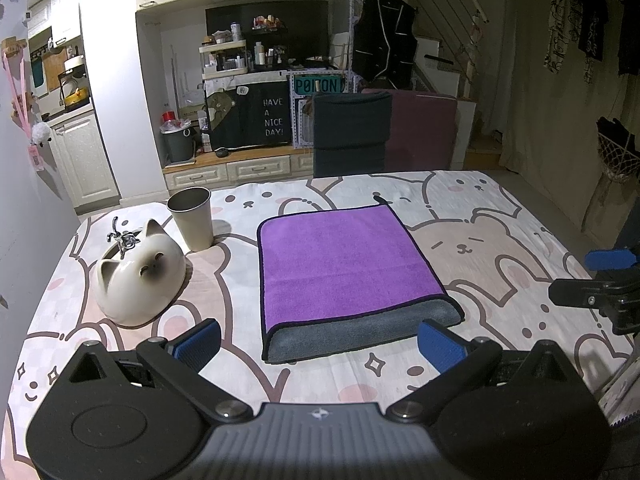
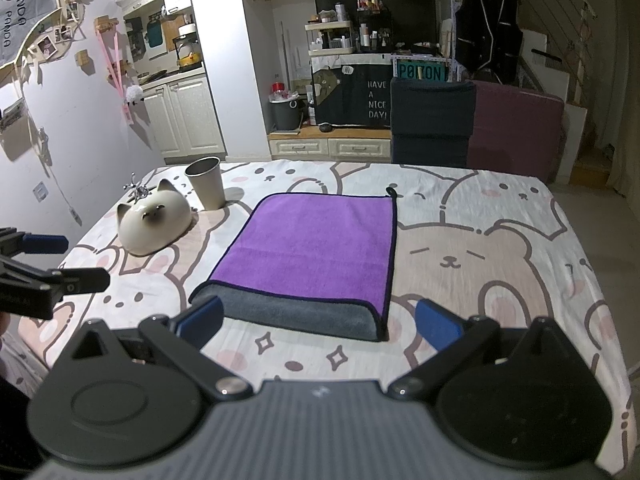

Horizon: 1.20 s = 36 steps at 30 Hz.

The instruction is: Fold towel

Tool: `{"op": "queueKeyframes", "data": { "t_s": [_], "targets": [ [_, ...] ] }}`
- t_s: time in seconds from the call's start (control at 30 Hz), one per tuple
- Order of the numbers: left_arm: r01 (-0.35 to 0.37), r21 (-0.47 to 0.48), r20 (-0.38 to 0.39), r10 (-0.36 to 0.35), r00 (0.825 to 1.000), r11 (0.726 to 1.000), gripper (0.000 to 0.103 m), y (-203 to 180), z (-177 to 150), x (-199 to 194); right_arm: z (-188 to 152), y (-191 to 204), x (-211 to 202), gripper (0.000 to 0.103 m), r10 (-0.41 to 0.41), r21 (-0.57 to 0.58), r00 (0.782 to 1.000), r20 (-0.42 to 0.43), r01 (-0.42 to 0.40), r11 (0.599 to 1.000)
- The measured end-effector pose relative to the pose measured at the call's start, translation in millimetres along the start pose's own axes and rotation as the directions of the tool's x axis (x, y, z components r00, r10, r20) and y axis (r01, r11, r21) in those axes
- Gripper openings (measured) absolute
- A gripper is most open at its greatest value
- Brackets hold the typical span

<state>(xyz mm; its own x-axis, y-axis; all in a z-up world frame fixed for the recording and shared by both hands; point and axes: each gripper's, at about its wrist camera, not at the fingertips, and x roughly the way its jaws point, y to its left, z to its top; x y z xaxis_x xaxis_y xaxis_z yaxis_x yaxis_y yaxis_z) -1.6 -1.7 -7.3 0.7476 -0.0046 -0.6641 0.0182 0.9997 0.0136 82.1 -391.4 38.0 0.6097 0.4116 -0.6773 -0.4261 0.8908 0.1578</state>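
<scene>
A purple towel (image 1: 340, 264) with a grey underside lies folded flat on the table (image 1: 500, 248), its grey fold at the near edge. It also shows in the right wrist view (image 2: 316, 252). My left gripper (image 1: 320, 344) is open and empty, hovering just in front of the towel's near edge. My right gripper (image 2: 320, 324) is open and empty, also just in front of the near edge. The right gripper shows at the right edge of the left wrist view (image 1: 600, 276); the left gripper shows at the left edge of the right wrist view (image 2: 52, 264).
A white cat-shaped ceramic bowl (image 1: 140, 276) lies left of the towel, with a metal cup (image 1: 192, 220) behind it. A dark chair (image 1: 352, 136) stands at the table's far side. The tablecloth has a bear pattern.
</scene>
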Motion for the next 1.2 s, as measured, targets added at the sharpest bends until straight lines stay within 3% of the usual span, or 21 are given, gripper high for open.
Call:
{"op": "queueKeyframes", "data": {
  "t_s": [0.83, 1.2],
  "targets": [
    [-0.005, -0.028, -0.081, 0.002, 0.997, 1.000, 0.103, 19.4, -1.9, 57.8, 3.7, -4.4, 45.5, 0.103, -0.056, -0.024, 0.995, -0.083, 0.054, 0.998],
    [0.041, -0.015, -0.115, -0.042, 0.992, 0.999, 0.103, 19.2, -3.6, 94.3, -1.9, -2.0, 74.7, 0.103, -0.084, -0.093, 0.993, -0.086, 0.076, 0.993]
  ]
}}
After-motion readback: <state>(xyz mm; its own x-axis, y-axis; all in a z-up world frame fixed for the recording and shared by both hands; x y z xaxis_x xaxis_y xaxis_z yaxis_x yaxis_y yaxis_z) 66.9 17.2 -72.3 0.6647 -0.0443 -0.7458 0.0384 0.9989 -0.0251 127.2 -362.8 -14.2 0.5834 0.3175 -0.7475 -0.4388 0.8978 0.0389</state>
